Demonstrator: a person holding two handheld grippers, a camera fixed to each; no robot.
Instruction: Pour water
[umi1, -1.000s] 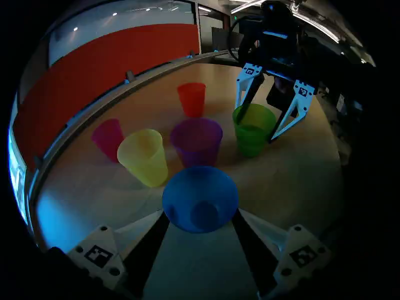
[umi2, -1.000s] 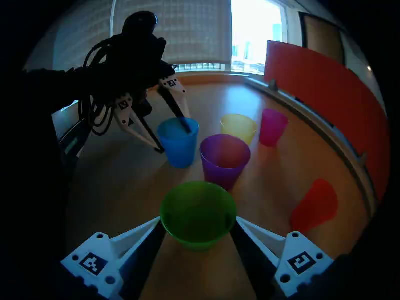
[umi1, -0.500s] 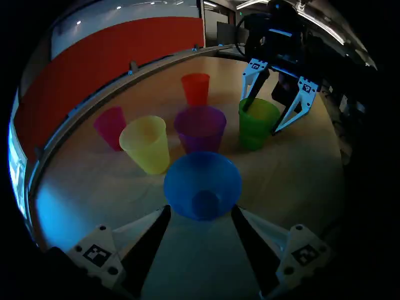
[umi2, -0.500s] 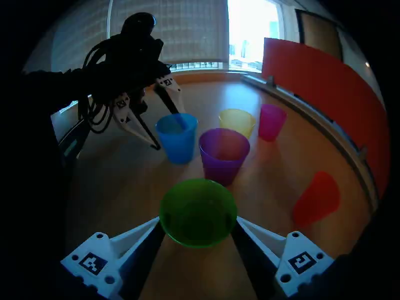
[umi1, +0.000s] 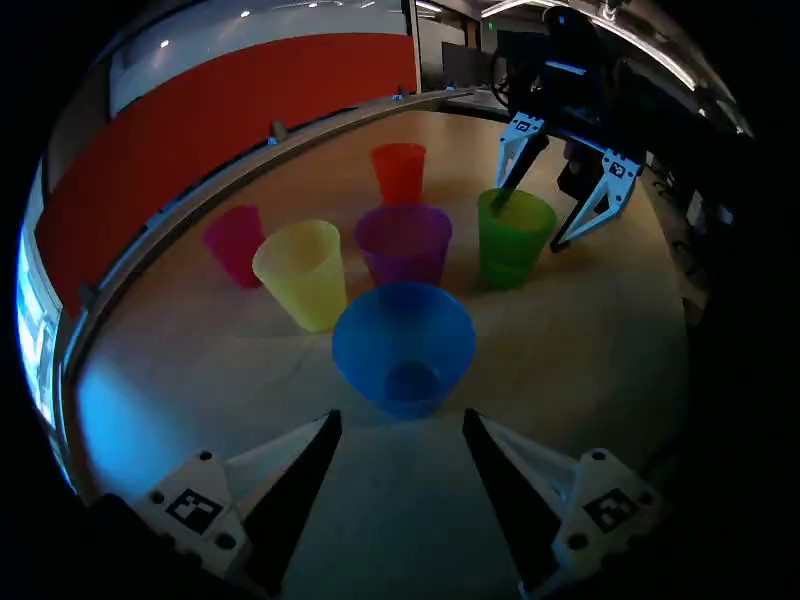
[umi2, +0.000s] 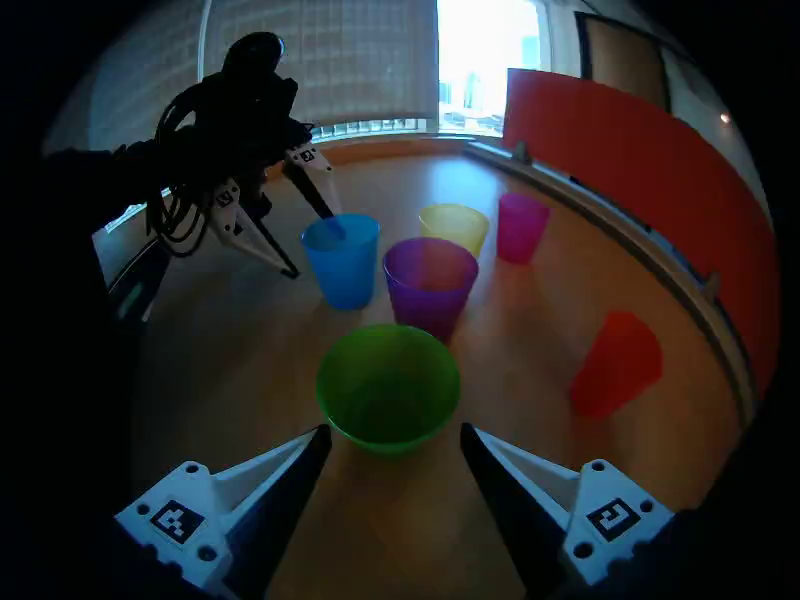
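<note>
A blue cup (umi1: 405, 345) stands upright on the wooden table (umi1: 600, 330), just ahead of my left gripper (umi1: 401, 420), which is open and apart from it. In the right gripper view a green cup (umi2: 388, 388) stands upright, and my right gripper (umi2: 393, 432) is open, its tips beside the cup's near side without pressing. Farther off, the right gripper (umi1: 525, 228) straddles the green cup (umi1: 515, 238). The left gripper (umi2: 312, 243) does the same at the blue cup (umi2: 342, 260). Whether either cup holds water I cannot tell.
Purple (umi1: 403, 240), yellow (umi1: 302, 272), pink (umi1: 235, 243) and red (umi1: 399, 172) cups stand between and beyond the two. A raised rail (umi1: 180, 220) and a red panel (umi1: 200, 110) bound one table side. A dark sleeve (umi2: 120, 170) holds the left gripper.
Both grippers have drawn back. The blue and green cups, earlier deep between the open fingers, now stand at or ahead of the fingertips. The cups have stayed in place.
</note>
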